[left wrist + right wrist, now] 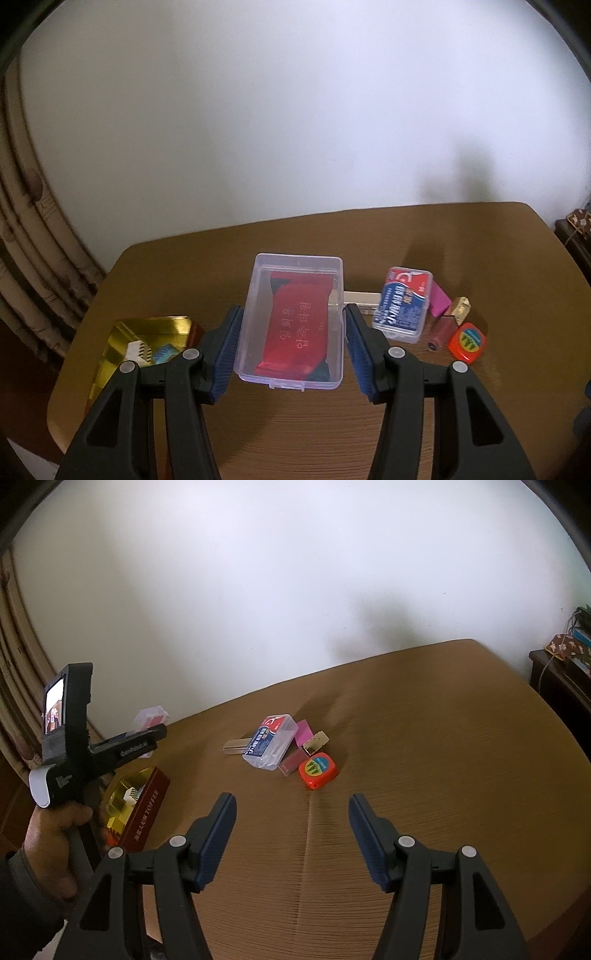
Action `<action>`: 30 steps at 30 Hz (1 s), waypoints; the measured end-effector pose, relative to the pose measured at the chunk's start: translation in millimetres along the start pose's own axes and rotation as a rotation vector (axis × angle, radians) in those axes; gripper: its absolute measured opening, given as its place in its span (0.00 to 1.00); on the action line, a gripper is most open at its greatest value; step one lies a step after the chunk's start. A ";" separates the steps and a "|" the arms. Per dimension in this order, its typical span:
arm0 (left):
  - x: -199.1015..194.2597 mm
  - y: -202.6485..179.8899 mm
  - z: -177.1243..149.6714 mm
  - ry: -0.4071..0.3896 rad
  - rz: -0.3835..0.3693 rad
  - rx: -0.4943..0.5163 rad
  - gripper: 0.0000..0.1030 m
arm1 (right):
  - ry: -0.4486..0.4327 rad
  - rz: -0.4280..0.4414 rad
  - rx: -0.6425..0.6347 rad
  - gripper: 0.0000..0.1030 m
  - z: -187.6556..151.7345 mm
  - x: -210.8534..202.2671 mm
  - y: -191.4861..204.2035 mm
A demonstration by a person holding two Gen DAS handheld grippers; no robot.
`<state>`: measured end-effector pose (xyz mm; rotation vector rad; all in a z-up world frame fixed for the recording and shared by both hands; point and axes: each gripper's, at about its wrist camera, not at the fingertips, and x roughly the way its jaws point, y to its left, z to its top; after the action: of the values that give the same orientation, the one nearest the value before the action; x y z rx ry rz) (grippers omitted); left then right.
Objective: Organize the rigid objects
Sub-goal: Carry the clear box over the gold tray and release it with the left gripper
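A clear plastic box [295, 321] with a red packet inside sits between the fingers of my left gripper [291, 350]. The jaws are spread beside its long sides, and no pad clearly touches it. In the right wrist view the box [151, 718] appears raised above the table, ahead of the left gripper. My right gripper [291, 834] is open and empty above the brown table [424, 775]. A heap of small items lies ahead: a blue and red floss box [269, 744], a pink card [304, 731], a gold block [316, 743], a dark red tube [291, 762], an orange tape measure [318, 771].
An open gold toffee tin [136, 808] with small items inside lies at the table's left edge; it also shows in the left wrist view [144, 343]. A clear flat strip [236, 746] lies left of the floss box. A white wall stands behind the table. A dark cabinet [561, 686] stands at right.
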<state>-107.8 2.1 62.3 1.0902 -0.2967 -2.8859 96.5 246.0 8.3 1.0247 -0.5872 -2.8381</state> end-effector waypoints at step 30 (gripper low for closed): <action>16.7 177.5 -62.4 0.129 0.079 -0.239 0.49 | 0.031 0.018 -0.031 0.63 -7.7 2.1 12.5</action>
<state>-84.2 -183.9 39.8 1.1831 0.0106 -2.6802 98.9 231.6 6.3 1.0510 -0.5445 -2.8010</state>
